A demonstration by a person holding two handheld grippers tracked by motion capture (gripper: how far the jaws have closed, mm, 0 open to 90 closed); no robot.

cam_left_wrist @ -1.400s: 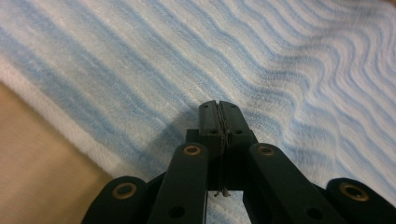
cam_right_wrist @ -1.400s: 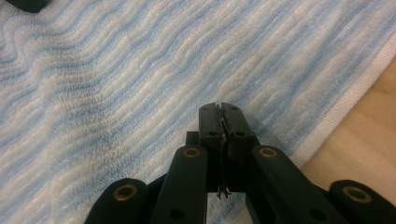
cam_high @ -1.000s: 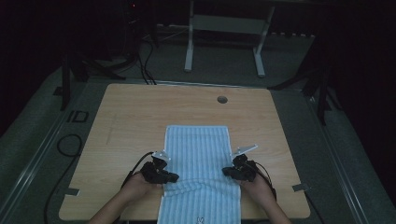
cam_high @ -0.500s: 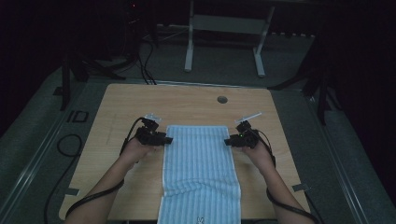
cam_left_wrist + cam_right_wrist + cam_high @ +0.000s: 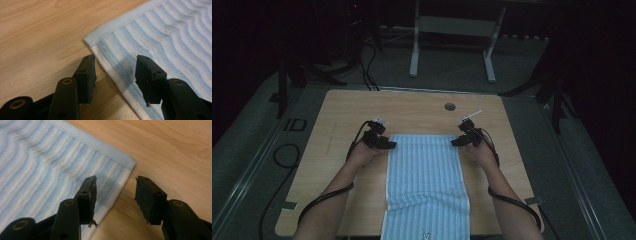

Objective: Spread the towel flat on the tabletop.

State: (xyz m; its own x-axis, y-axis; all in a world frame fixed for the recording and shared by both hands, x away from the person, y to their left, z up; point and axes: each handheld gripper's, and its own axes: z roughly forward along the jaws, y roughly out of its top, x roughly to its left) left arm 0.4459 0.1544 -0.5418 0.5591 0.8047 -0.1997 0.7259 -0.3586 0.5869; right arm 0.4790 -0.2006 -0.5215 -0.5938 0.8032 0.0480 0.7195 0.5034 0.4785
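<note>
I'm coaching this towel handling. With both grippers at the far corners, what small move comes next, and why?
Probably draw both grippers back off the towel. The left gripper and right gripper have just been opening, their jaws straddle the towel's side edges near the far corners without pinching, and the far end lies flat on the table.

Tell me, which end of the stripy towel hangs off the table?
The near end of the blue-striped towel, by the person's arms, drops over the table edge. The far end, between both grippers, lies flat on the wood.

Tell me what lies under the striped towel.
The striped towel lies flat on the wooden table, its near end draped over the table's edge. Whatever else may sit beneath the cloth is covered.
</note>
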